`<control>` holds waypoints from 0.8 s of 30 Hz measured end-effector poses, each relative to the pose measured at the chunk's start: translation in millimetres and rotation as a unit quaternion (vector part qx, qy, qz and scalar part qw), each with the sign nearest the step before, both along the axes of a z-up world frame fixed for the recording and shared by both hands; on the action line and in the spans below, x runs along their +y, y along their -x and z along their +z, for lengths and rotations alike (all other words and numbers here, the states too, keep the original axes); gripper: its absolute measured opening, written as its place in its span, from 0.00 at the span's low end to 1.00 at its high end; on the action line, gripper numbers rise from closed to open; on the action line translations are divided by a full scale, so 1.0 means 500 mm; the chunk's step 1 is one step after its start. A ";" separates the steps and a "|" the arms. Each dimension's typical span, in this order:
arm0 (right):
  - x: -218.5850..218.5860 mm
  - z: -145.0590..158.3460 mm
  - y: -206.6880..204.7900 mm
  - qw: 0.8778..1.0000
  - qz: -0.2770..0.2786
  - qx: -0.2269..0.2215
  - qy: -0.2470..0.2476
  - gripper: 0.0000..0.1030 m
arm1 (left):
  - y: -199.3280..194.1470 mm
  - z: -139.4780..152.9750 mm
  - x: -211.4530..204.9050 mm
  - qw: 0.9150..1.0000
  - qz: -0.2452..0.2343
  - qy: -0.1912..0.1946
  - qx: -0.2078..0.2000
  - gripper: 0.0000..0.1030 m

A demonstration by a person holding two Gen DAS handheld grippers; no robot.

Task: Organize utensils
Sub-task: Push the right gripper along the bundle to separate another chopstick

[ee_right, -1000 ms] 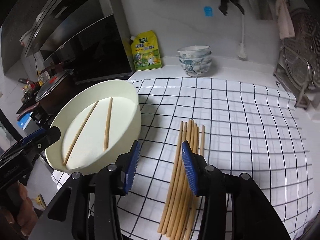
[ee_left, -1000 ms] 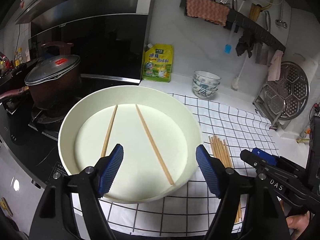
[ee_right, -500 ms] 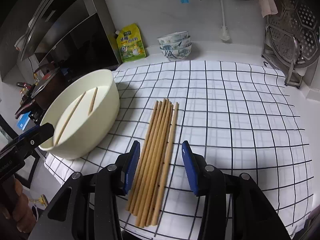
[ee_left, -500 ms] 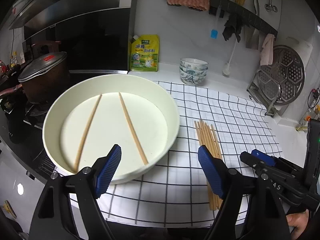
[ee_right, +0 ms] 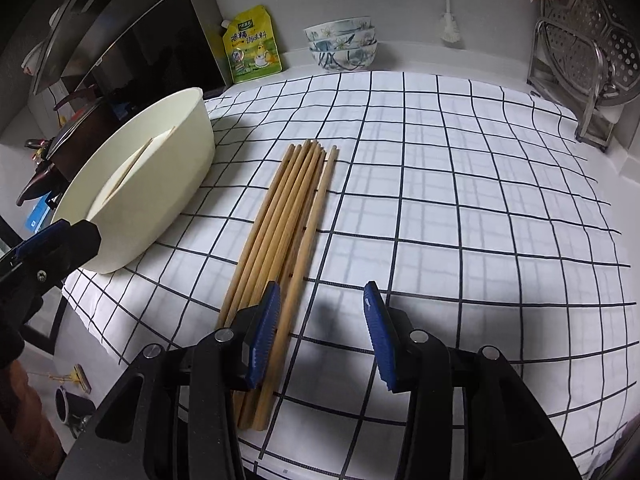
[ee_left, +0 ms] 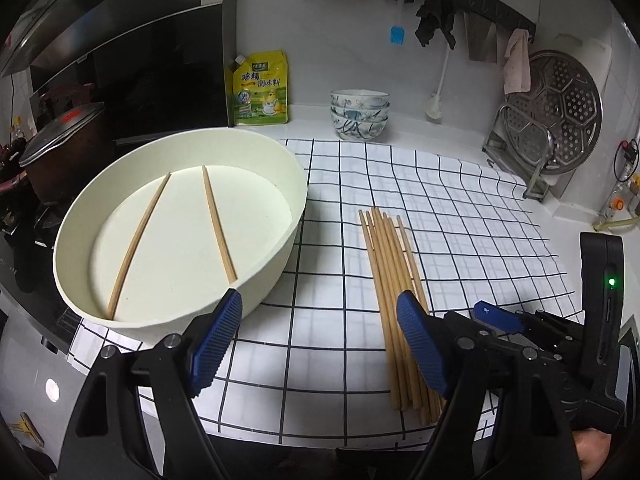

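Both grippers shifted from bowl (ee_left: 180,216) to chopstick pile (ee_right: 288,216); left gripper (ee_left: 320,344) and right gripper (ee_right: 320,336) jaws released, empty. Next pickup likely.

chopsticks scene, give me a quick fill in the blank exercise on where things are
1. Inside the cream bowl lie ____ chopsticks.
2. The bundle of chopsticks lies on a white cloth printed with a black ____ pattern.
3. The yellow pouch stands to the ____ of the stacked patterned bowls in the left wrist view.
4. Neither hand-held gripper, left or right, holds anything; both are ____.

Missing words: two; grid; left; open
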State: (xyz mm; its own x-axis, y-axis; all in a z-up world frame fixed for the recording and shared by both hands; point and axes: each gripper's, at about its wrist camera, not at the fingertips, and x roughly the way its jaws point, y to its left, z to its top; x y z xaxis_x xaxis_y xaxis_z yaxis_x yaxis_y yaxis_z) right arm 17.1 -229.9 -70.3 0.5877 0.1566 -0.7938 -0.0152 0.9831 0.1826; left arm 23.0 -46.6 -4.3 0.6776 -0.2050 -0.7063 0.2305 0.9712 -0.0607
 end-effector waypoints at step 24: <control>0.029 -0.035 -0.015 0.998 0.018 0.009 0.062 0.41 | -0.010 -0.081 0.003 0.999 0.022 -0.006 0.033 0.82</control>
